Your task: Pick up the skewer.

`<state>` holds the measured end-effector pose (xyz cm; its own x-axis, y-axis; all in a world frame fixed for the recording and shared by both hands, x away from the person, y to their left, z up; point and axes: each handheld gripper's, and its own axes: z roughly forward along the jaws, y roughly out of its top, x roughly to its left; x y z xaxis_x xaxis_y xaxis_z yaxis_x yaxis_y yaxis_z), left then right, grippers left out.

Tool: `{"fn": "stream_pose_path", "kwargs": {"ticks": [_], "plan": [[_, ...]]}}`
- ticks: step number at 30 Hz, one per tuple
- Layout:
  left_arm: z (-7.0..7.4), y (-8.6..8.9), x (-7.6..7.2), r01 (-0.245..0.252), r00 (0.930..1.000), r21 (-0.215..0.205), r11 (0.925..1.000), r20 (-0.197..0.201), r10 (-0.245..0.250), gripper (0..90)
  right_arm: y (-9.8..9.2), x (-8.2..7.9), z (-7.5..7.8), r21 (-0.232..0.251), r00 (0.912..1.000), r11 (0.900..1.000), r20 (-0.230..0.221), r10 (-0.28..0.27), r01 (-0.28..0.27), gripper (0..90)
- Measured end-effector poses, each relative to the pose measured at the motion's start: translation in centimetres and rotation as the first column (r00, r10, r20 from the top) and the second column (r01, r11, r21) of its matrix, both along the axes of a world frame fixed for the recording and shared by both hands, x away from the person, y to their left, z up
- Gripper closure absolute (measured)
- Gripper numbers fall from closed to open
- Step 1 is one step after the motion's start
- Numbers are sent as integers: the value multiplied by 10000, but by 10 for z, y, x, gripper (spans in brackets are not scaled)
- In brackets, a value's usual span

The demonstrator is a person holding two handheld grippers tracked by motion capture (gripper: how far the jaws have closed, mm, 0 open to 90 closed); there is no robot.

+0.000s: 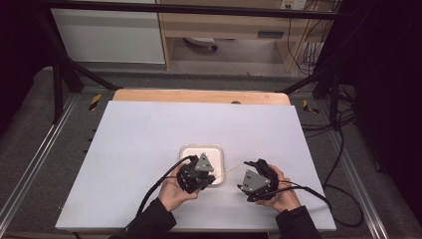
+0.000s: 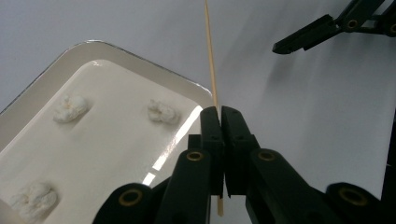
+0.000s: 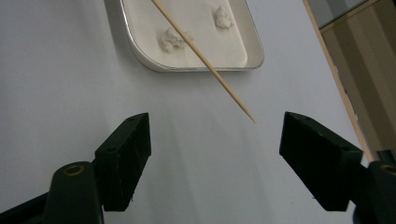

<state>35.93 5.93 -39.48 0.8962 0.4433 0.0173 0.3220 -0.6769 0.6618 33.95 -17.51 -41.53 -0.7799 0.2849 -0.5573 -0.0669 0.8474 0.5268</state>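
Note:
A thin wooden skewer (image 2: 210, 51) is pinched between the jaws of my left gripper (image 2: 220, 112), which is shut on it. The skewer sticks out past the corner of a white tray (image 2: 140, 60) that holds three small white lumps (image 2: 163, 112). In the high view the left gripper (image 1: 209, 179) sits at the tray's (image 1: 185, 149) near right corner, and the skewer (image 1: 230, 171) points right toward my right gripper (image 1: 243, 175). The right gripper (image 3: 215, 140) is open with nothing between its pads. The skewer's (image 3: 205, 60) sharp tip ends just ahead of the gap, nearer the right jaw.
The white tabletop (image 1: 149, 129) stretches wide to the left and behind the tray. A wooden strip (image 1: 199, 95) runs along its far edge. Black frame bars (image 1: 64, 74) and cables (image 1: 338, 164) lie outside the table. In the right gripper view the table's right edge (image 3: 336, 79) is close.

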Motion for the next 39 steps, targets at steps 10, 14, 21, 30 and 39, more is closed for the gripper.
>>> {"fn": "stream_pose_path", "kwargs": {"ticks": [10,14,21,30,39], "plan": [[0,-16,-2,320,9995,285,9991,62,-322,883,0,-3,-4,-1031,9892,9897,970,1097,-996,426],[0,-23,-2,468,9989,384,9982,60,-471,883,1,-3,-6,-1456,9822,9814,1215,1432,-1251,476],[0,-33,-2,630,9980,444,9970,-23,-629,883,2,-3,-9,-2098,9707,9638,1390,1961,-1646,558],[-1,-42,-3,831,9965,521,9952,-85,-827,883,3,-5,-13,-2725,9542,9382,1483,2600,-2133,664],[-1,-42,-4,961,9953,548,9939,-137,-955,883,5,-5,-14,-3207,9379,9127,1500,3128,-2531,782]]}}
